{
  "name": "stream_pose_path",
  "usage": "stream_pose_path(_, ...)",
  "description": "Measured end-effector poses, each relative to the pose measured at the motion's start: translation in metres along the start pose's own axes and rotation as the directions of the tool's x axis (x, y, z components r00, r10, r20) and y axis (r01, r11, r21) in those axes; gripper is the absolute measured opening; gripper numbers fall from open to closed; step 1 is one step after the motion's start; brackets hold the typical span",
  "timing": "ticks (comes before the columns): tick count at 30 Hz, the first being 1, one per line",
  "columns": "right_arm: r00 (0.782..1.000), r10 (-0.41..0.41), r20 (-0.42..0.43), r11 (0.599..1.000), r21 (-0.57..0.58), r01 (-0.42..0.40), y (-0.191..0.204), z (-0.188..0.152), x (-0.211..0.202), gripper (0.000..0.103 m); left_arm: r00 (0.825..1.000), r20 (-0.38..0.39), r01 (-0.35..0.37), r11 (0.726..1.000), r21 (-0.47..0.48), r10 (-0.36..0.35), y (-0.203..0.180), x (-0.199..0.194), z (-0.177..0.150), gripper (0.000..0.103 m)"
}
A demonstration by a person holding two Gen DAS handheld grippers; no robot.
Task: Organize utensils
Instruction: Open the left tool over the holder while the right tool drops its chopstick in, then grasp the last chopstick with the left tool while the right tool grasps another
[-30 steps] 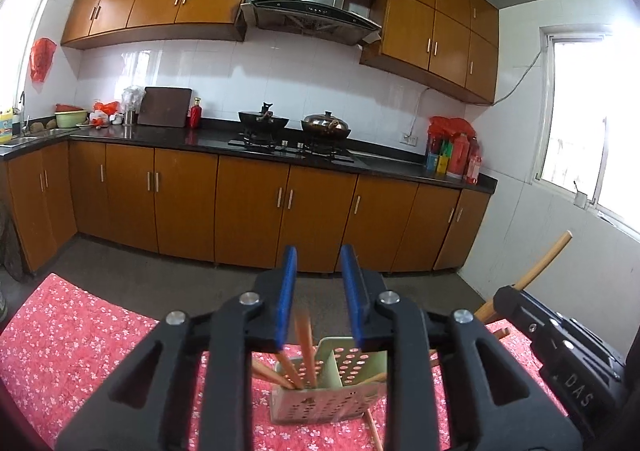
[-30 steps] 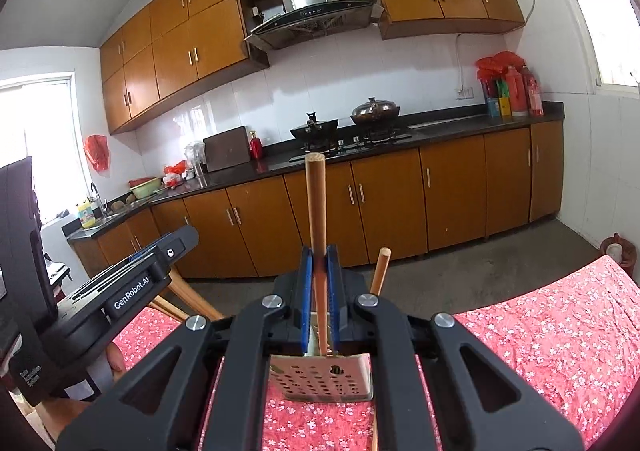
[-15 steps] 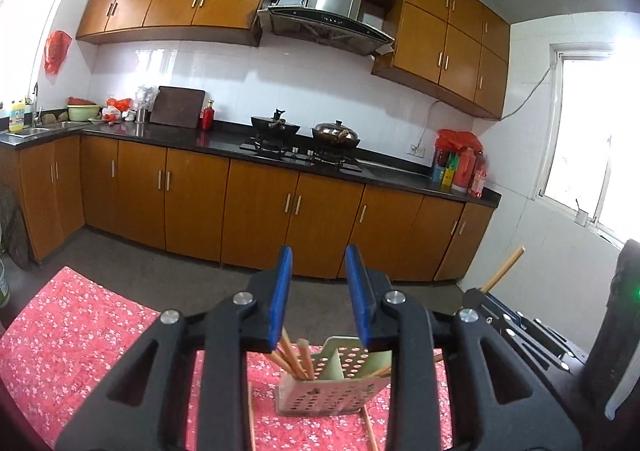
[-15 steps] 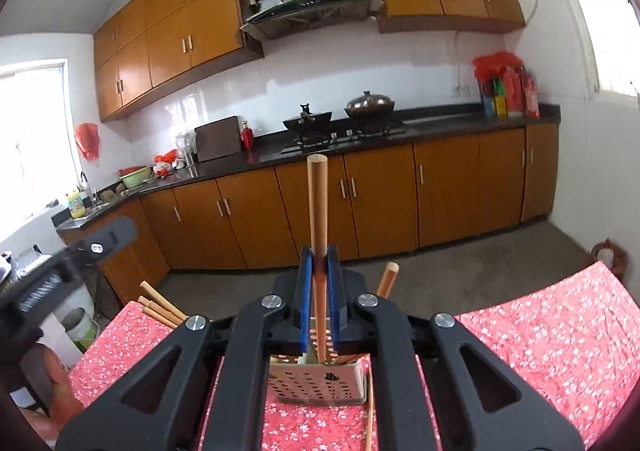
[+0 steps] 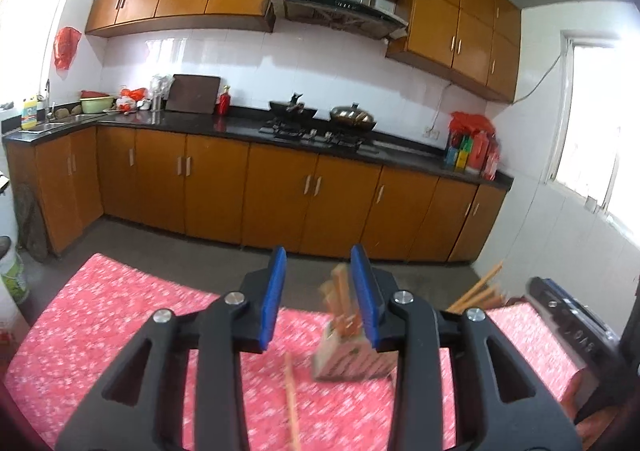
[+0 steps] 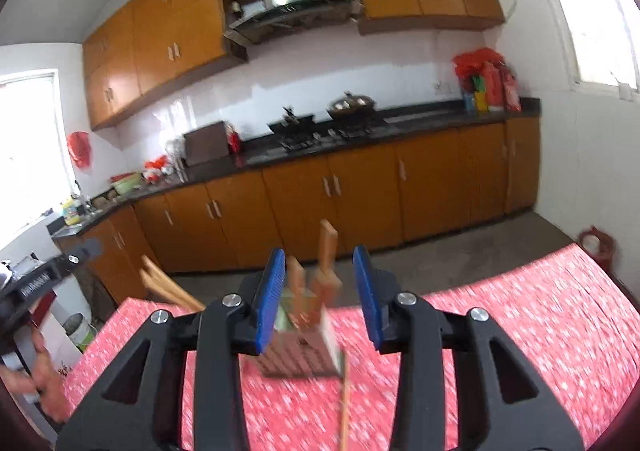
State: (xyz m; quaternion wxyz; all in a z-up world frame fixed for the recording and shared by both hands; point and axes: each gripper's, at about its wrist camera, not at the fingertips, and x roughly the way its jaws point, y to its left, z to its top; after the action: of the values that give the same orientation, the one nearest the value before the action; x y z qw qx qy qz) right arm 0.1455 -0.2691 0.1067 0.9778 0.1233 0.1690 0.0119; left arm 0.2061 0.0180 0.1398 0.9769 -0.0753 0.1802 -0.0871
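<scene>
A pale perforated utensil holder (image 5: pixel 344 355) stands on the red floral tablecloth (image 5: pixel 120 331) and holds several wooden-handled utensils (image 5: pixel 340 299). My left gripper (image 5: pixel 318 271) is short of it and to its left. Its jaws are opening with nothing between the blue pads. In the right wrist view the same holder (image 6: pixel 300 355) sits just beyond my right gripper (image 6: pixel 320 263). That gripper's jaws are opening too, and a wooden handle (image 6: pixel 327 251) stands free in the holder past the pads. A single chopstick (image 6: pixel 345 399) lies on the cloth before the holder. The picture is blurred.
The other gripper (image 5: pixel 572 327) shows at the right edge of the left wrist view. A person's hand (image 6: pixel 44 391) holds the left gripper (image 6: pixel 40 279) at the left edge of the right wrist view. Beyond the table are the kitchen floor and orange cabinets (image 5: pixel 280 191).
My right gripper was shut on an upright wooden handle; it has let go and the handle now stands in the holder. My left gripper has opened wider and shifted left of the holder.
</scene>
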Motion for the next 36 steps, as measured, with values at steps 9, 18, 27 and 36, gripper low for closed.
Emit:
stream_pose_path(9, 0.929, -0.032, -0.370, 0.999, 0.026, 0.045, -0.040, -0.124, 0.041, 0.037, 0.966, -0.225, -0.113, 0.991, 0.068, 0.125, 0.048, 0.016, -0.093, 0.045)
stream_pose_path(18, 0.847, -0.042, -0.531, 0.999, -0.041, 0.024, -0.013, -0.202, 0.080, 0.028, 0.888, -0.448, -0.069, 0.994, 0.086, 0.100, 0.048, 0.056, -0.176, 0.045)
stream_pose_path(27, 0.858, -0.152, -0.491, 0.988, -0.086, 0.126, -0.026, -0.197, 0.081, 0.008, 0.855, -0.518, 0.007, 1.000, 0.027, 0.008, 0.030, 0.075, -0.204, 0.044)
stream_pose_path(36, 0.846, -0.200, -0.494, 0.969, 0.027, 0.245, -0.073, -0.188, 0.074, 0.008, 0.822, -0.568, -0.014, 0.999, 0.038, 0.033, 0.015, 0.098, -0.223, 0.022)
